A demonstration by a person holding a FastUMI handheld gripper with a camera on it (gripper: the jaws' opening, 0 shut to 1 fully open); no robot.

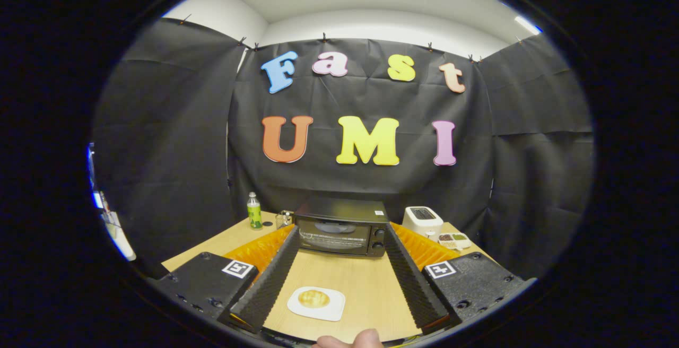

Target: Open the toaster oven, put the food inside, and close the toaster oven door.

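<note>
Right at the near edge, a fingertip [354, 339] of the person holding the rig pokes into view. Just ahead, the tongs [339, 263] stand spread wide, both fingers reaching forward over the wooden counter [366, 284] with nothing pinched between them.

Down between the fingers, close in, lies the food [313, 298]: a round golden piece on a small white plate [316, 303], flat on the counter, touching neither finger. It hasn't been picked up.

Further on, straight ahead and just beyond the fingertips, sits the toaster oven [340, 227], black, glass door facing us, knobs on its right. That door looks closed and upright, so by my reading step one isn't done yet.

Past it, to the sides: a green bottle [254, 211] off to the left by the cloth wall, a white toaster [422, 220] to the right, and a little tray of small dishes [454, 240] beside that.

So the tally, as I judge it: nothing finished. Door to open, food to carry in, door to shut, all three left. The tongs look lined up on the oven for that opening move.
</note>
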